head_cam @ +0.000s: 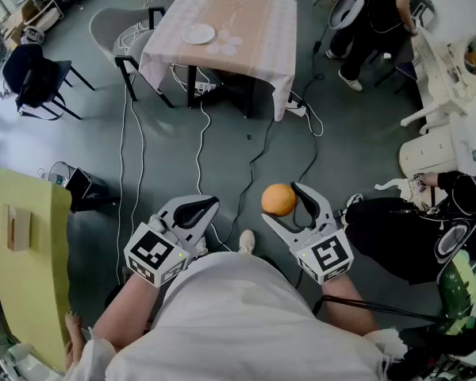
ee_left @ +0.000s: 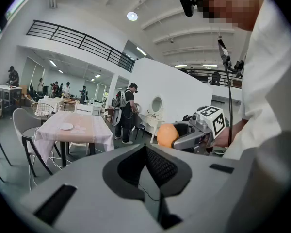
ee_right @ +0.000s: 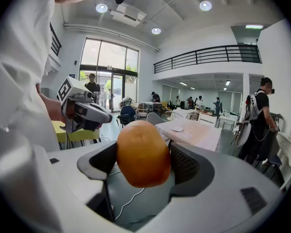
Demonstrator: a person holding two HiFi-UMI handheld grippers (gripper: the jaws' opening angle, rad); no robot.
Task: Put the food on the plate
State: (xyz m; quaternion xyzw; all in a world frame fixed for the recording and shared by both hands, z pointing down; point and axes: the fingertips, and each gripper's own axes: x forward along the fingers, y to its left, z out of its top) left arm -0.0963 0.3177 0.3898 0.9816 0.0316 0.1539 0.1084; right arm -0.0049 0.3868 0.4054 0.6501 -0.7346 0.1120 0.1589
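Note:
A round orange piece of food point(head_cam: 278, 199) sits between the jaws of my right gripper point(head_cam: 282, 203), which is shut on it and held up in front of my body. It fills the middle of the right gripper view point(ee_right: 142, 153), and the left gripper view shows it too point(ee_left: 167, 135). My left gripper point(head_cam: 203, 205) is beside it at the left, shut with nothing in it point(ee_left: 146, 152). A white plate point(head_cam: 198, 33) lies on the far table with a pale checked cloth point(head_cam: 258, 22), a few steps ahead across the floor.
Cables point(head_cam: 200, 145) and a power strip point(head_cam: 296, 109) lie on the grey floor between me and the table. Chairs point(head_cam: 115, 26) stand at its left. A yellow table point(head_cam: 28, 268) is close at my left. People point(head_cam: 377, 14) stand and sit at the right.

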